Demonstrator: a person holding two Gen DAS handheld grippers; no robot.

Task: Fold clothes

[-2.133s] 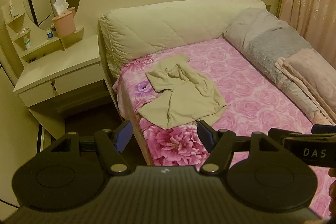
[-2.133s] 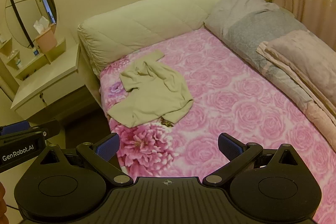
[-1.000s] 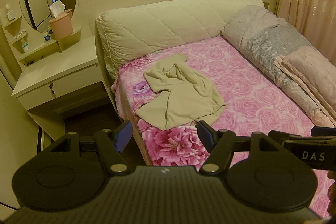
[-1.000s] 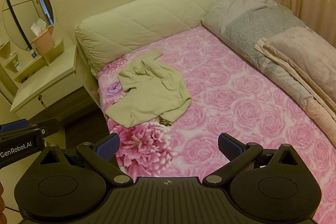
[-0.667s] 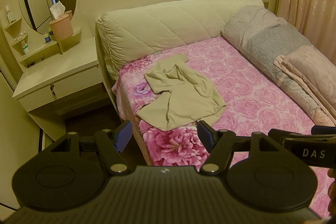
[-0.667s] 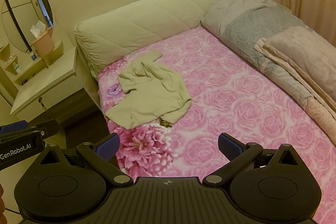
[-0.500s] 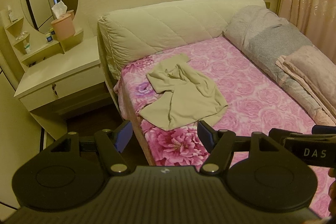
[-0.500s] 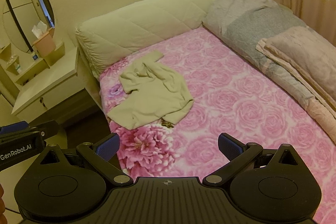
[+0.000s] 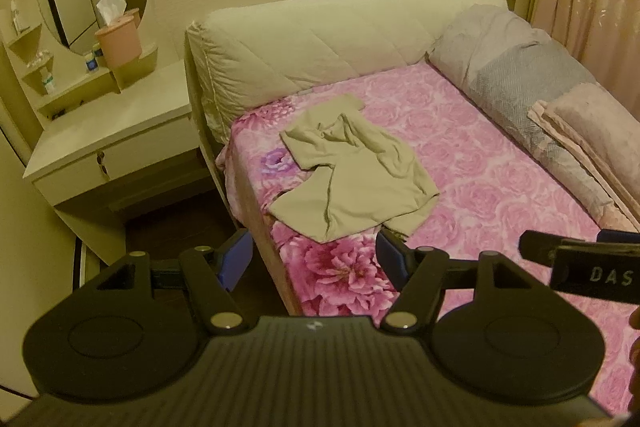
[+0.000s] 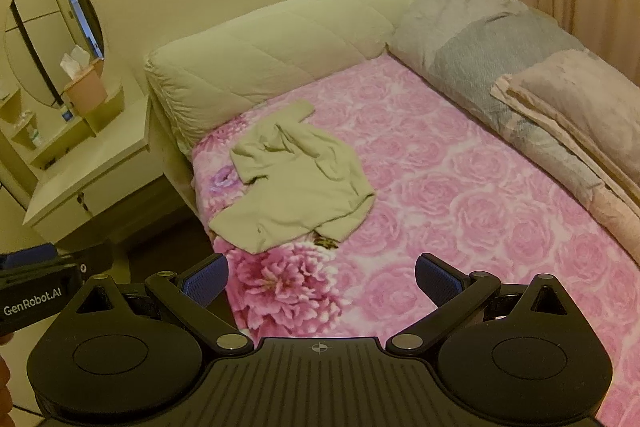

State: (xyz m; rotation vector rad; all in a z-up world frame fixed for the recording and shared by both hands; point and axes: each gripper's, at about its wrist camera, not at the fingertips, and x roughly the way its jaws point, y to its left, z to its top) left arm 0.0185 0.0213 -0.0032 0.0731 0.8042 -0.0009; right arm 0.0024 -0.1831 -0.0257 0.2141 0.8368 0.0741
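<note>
Both grippers up in the air short of the bed [image 9: 500, 163], nothing in either. Left gripper [image 9: 316, 253]: fingers wide apart. Right gripper [image 10: 322, 277]: fingers wider still, empty.

Target is the pale green shirt [image 9: 352, 167], same one in the right view [image 10: 296, 183]. It lies crumpled on the pink floral sheet near the bed's left edge, just below the quilted headboard [image 9: 320, 43]. One sleeve sticks up toward the headboard; the hem corner nearest me sits right at the mattress edge. Body is bunched with a ridge running down the middle, not flat.

Handling guess: thin knit, light, floppy, no stiffness to hold a shape. Will drape and stretch if lifted from one point, and likely drag the folds with it. Sheet looks soft, so a deep pinch risks catching the sheet too.

Plan: folding hasn't started. Spread it first. Left takes the near hem corner at the bed edge, right takes the opposite hem corner beside the dark patch [image 10: 326, 242] peeking out under the fabric; can't tell what that patch is. Pinch edge only, lift, shake flat.
</note>
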